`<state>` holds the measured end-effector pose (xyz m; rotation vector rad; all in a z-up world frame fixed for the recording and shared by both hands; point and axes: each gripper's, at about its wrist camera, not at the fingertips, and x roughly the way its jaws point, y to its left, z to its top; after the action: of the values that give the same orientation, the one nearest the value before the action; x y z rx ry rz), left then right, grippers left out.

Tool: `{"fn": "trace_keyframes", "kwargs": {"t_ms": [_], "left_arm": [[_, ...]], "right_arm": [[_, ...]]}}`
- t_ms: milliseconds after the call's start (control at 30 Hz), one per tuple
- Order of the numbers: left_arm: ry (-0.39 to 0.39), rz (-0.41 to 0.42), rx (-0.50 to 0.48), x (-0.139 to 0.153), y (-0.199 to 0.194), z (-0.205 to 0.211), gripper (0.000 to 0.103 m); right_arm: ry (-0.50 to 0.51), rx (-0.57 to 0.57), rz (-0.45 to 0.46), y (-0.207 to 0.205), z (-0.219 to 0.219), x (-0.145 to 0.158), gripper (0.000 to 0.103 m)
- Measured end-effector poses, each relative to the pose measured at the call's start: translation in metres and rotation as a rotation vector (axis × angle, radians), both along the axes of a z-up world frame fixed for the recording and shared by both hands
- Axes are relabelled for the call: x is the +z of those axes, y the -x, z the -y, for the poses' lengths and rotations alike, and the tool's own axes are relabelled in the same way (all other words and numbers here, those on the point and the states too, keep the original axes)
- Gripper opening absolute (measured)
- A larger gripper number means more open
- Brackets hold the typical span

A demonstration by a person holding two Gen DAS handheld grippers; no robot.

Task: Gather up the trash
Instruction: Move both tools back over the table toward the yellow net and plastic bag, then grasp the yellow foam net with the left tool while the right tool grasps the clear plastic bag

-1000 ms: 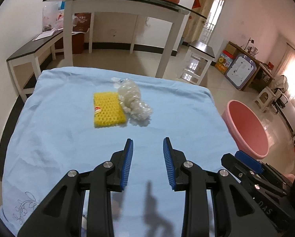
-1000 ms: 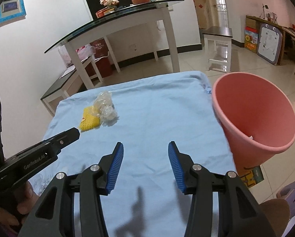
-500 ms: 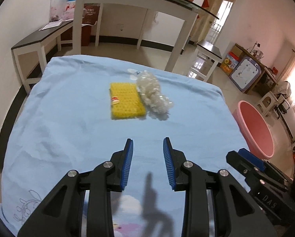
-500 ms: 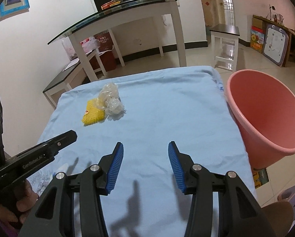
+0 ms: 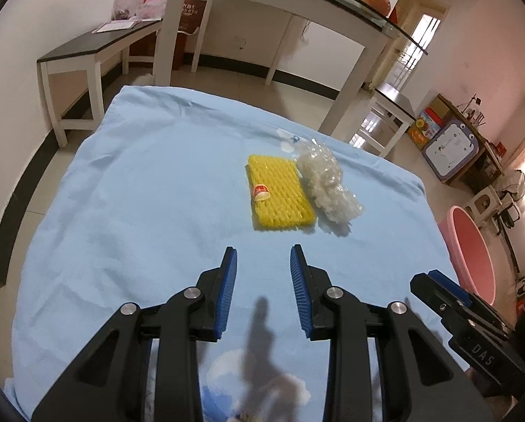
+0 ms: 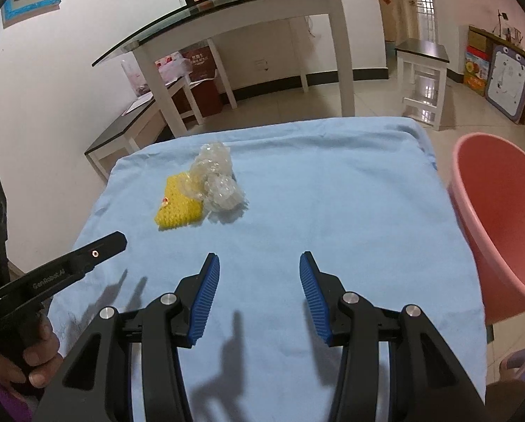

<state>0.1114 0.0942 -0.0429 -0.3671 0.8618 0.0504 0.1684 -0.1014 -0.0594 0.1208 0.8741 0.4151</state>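
**A:** From your left wrist view, your left gripper [image 5: 262, 263] has its jaws spread with nothing between them, only the blue cloth [image 5: 139, 211] over the bench showing through the gap. The trash lies just ahead: a yellow foam net [image 5: 280, 193] flat on the cloth, with a crumpled clear plastic wrap [image 5: 327, 186] touching its right edge.

**B:** So you're lined up on the net?

**A:** Roughly. It sits a little beyond the tips and near the middle of the gap, so I'd judge it to be your first pick. The pink bin [image 5: 471, 249] stands off the right edge of the bench, probably so you can drop things straight over the side.

**B:** And the right wrist view?

**A:** Your right gripper [image 6: 259, 267] is also spread and empty, over bare cloth. The net [image 6: 178, 211] and the plastic wrap [image 6: 213, 179] are well ahead and to the left, the wrap partly covering the net from here. The bin [image 6: 501, 218] is close on the right, its mouth tilted toward you. Your left gripper [image 6: 116, 241] pokes in at the left edge, held in your hand [image 6: 37, 362].

**B:** Risk?

**A:** The wrap looks light and springy; a shallow pinch could let it slip.
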Motion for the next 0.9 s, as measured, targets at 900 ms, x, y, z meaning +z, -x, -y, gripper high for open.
{"fn": "trace_keyframes", "kwargs": {"t_ms": [900], "left_arm": [[-0.100,-0.047,-0.010,-0.029,-0.072,0.013,0.010]], "right_arm": [[-0.046,0.091,-0.013,-0.063,-0.039,-0.011,0.048]]}}
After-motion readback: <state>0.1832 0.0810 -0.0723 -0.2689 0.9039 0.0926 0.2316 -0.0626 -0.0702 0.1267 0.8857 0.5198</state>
